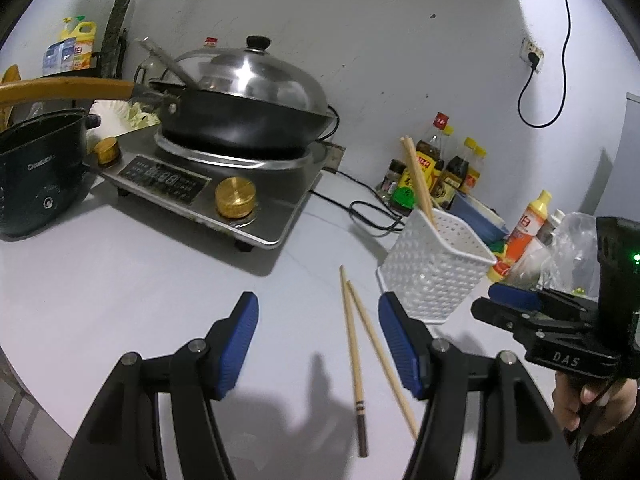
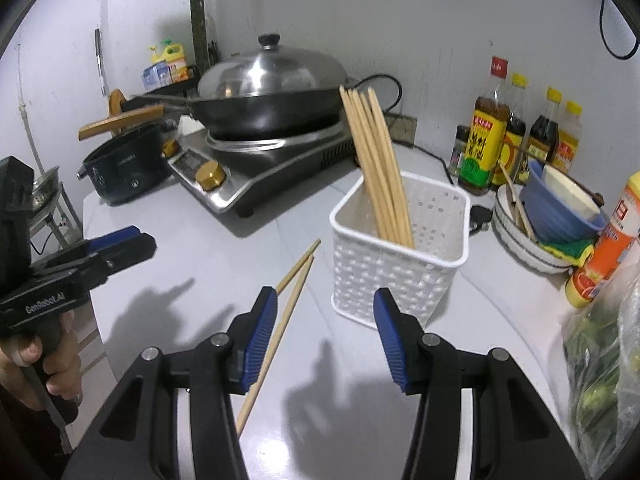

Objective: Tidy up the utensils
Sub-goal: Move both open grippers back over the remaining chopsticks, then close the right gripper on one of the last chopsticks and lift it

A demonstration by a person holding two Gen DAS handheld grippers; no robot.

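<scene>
1. White countertop (image 2: 208, 248) is running under a grey wall, carrying an induction cooker (image 2: 256, 176) with a lidded wok (image 2: 268, 92), a dark pot (image 2: 124, 168), four sauce bottles (image 2: 486, 136) and stacked bowls (image 2: 560, 216).
2. Two loose chopsticks (image 1: 354, 344) are lying on the countertop just beside the white basket (image 2: 400, 256), which is holding several more upright.
3. Left gripper (image 1: 318, 344) is gaping wide around those two, gripping nothing; nothing is blocking them.
4. Right gripper (image 2: 325, 340) is likewise standing wide open, empty, before the basket.
</scene>
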